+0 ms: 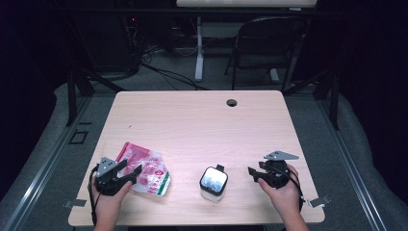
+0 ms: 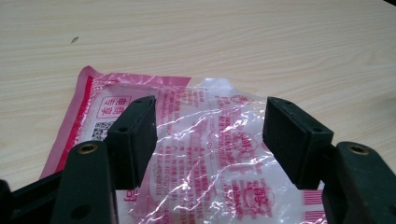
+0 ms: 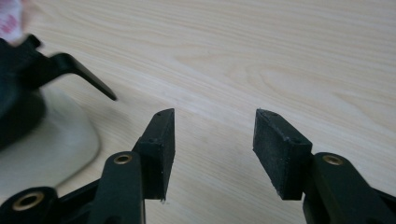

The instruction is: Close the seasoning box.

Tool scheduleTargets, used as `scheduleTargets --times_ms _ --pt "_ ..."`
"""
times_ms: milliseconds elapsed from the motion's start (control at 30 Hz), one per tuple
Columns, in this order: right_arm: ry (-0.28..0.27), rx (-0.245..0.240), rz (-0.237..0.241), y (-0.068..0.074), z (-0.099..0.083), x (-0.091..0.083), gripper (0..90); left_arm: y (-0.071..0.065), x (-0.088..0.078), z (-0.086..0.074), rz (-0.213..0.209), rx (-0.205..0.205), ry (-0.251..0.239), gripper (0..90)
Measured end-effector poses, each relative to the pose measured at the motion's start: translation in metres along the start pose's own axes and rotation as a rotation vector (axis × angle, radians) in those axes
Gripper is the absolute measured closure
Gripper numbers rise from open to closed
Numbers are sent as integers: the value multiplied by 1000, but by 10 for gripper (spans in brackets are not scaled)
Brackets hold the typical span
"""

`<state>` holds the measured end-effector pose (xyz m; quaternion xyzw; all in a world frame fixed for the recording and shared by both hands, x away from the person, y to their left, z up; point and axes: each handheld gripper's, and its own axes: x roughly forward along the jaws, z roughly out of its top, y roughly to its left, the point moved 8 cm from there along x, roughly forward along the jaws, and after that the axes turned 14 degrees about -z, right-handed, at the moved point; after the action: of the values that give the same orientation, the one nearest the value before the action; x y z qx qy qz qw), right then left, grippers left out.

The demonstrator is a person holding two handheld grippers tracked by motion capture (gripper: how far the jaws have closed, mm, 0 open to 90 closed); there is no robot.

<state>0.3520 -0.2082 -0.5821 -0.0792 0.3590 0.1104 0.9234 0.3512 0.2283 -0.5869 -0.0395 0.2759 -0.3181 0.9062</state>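
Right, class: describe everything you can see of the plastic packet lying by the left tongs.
The plastic packet is a flat, crinkled pouch of clear film with red and pink printing, a QR code and a pink sealed edge. A green strip marks one corner in the high view. It lies flat on the wooden table near the front left. The left tongs hang open over it, one jaw to each side; whether they touch it is unclear.

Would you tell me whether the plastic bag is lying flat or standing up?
Flat: the bag lies spread on the table, its print facing up.
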Motion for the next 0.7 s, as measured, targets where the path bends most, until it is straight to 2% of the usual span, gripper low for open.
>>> scheduleTargets --times_ms 67,200,333,533,700 --pt "26 9 -21 -4 -5 5 495 2 0 -2 5 -10 -2 356" --pt "41 49 -31 -10 -11 10 495 6 0 -4 13 -18 -1 356" --pt "45 67 -47 -15 -14 13 492 10 0 -6 15 -29 5 356" --pt "53 97 -38 -17 -18 17 488 15 -2 -8 20 -52 5 356" --pt "51 96 -34 -17 -19 19 480 16 -2 -8 19 -62 -6 356"
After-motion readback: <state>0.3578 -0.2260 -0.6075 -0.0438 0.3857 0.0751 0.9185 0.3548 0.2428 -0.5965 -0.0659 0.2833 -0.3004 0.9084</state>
